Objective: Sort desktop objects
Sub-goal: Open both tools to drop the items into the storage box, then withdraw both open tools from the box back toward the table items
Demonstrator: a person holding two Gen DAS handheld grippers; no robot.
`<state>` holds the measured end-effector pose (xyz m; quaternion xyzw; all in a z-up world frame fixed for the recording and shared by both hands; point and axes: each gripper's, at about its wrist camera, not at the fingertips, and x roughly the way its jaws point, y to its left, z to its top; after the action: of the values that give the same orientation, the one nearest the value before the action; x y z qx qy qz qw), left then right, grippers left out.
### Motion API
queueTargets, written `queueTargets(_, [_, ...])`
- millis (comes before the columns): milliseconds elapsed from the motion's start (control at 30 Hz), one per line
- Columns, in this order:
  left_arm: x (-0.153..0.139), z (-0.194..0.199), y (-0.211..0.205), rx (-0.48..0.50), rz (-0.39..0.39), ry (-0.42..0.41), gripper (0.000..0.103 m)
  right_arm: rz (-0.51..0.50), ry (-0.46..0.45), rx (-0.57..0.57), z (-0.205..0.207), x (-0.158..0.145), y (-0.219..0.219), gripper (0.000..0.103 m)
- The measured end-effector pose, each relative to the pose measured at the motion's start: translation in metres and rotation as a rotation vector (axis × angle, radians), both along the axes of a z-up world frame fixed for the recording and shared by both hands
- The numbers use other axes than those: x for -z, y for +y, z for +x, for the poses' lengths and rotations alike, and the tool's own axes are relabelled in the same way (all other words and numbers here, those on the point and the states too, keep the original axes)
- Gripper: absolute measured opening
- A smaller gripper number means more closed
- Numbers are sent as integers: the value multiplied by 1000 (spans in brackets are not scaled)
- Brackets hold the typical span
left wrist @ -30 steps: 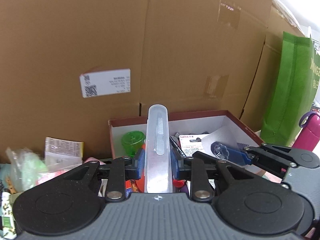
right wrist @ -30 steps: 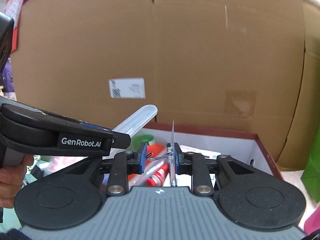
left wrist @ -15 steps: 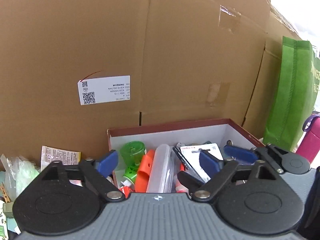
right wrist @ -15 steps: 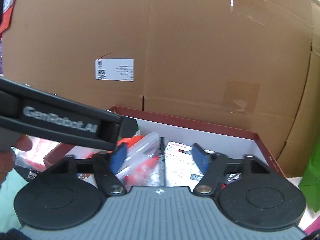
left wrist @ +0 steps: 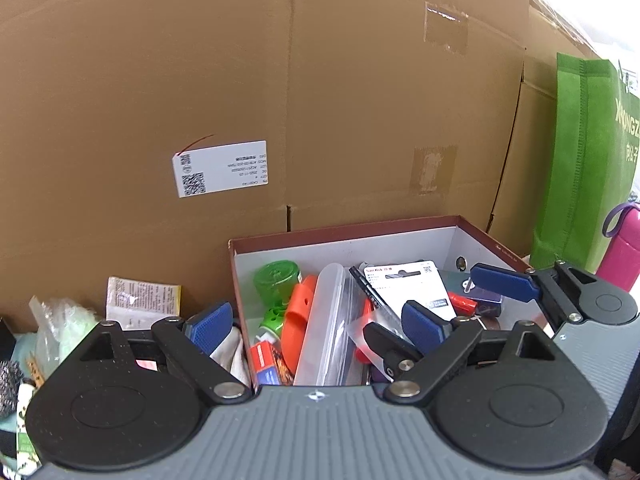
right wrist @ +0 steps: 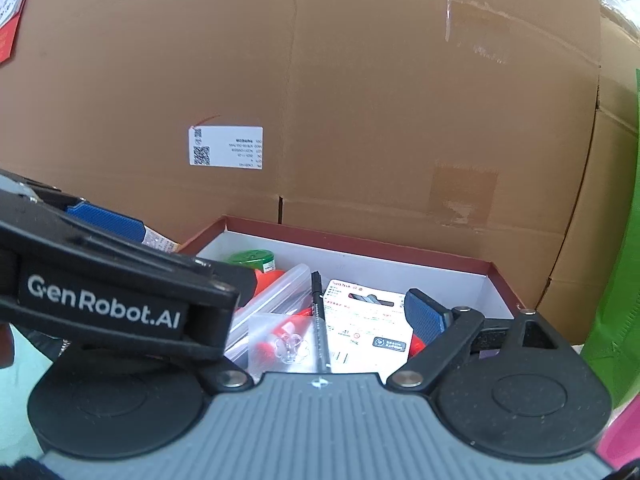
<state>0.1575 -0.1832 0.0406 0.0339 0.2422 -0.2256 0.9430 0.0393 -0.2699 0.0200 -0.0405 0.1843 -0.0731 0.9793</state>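
Observation:
A red-rimmed white box [left wrist: 344, 246] [right wrist: 360, 258] holds sorted items: a clear plastic case [left wrist: 326, 320] [right wrist: 276, 300], a green jar [left wrist: 276, 276], an orange piece [left wrist: 298, 316], a white SanDisk card [left wrist: 408, 284] [right wrist: 360, 320], a black pen [right wrist: 318, 320] and a small clear bag [right wrist: 280, 344]. My left gripper [left wrist: 316, 324] is open and empty above the box's near edge. My right gripper [right wrist: 320, 312] is open and empty over the box; its left finger is hidden behind the left gripper's body [right wrist: 100, 304].
A big cardboard carton [left wrist: 280, 100] stands right behind the box. A green bag [left wrist: 588, 160] and a pink bottle [left wrist: 620, 248] are at the right. Packets and a plastic bag [left wrist: 64, 328] lie left of the box.
My left gripper opened and dropped the clear case into the box. My right gripper opened and let go of the small clear bag, which now lies in the box.

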Motion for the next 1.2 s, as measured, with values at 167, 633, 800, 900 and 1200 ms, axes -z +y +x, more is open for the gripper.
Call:
queueTargets(167, [-6, -14, 8, -12, 2, 12, 94, 1, -3, -9, -14, -5, 7, 90])
queueTargets(633, [-10, -75, 42, -108, 23, 3, 94, -11, 13, -62, -59, -18, 45, 91])
queueTargets(800, [-2, -93, 65, -163, 24, 14, 94, -34, 30, -110, -70, -16, 68, 91])
queueTargets(900, [4, -102, 81, -195, 24, 35, 94, -53, 42, -147, -74, -12, 84, 91])
queueTargets(1200, [22, -122, 125, -299, 42, 76, 94, -77, 88, -251, -82, 1, 132, 91])
